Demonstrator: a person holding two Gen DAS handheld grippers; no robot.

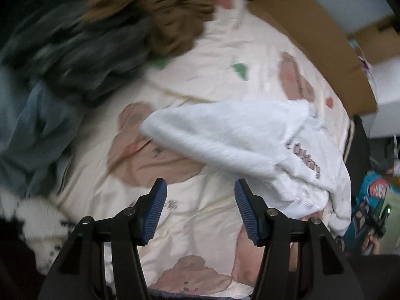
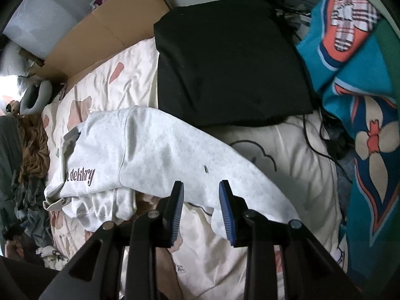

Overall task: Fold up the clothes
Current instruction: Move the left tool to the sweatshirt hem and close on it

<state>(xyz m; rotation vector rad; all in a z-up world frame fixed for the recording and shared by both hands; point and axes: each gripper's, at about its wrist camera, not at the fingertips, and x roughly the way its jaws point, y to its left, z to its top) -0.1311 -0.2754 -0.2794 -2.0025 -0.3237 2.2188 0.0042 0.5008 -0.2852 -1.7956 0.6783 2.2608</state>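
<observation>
In the left wrist view, the left tongs point(image 1: 200, 187) stood spread with nothing between their ribbed blue pads, over a smooth cream bed cover point(image 1: 220, 80) printed with soft pink and green blotches. The white sweatshirt point(image 1: 250, 137), fleecy and partly folded into a long wedge, lay at about two o'clock from the tongs, its dark lettering toward the right edge. A rumpled brown garment point(image 1: 160, 15) and a dark grey heap point(image 1: 82, 50) were blurred at eleven o'clock, with blue-grey cloth point(image 1: 30, 130) at nine o'clock and flat cardboard point(image 1: 315, 40) at one o'clock. In the right wrist view, the right tongs point(image 2: 201, 187) were parted narrowly; their tips hung over the sweatshirt's point(image 2: 150, 147) lower hem, though whether the pads touched the cloth I cannot tell. The heathered sweatshirt stretched from nine o'clock to the tongs. A squarish black cushion point(image 2: 230, 62) sat at twelve o'clock, and a teal patterned blanket point(image 2: 360, 105) draped at two o'clock.
</observation>
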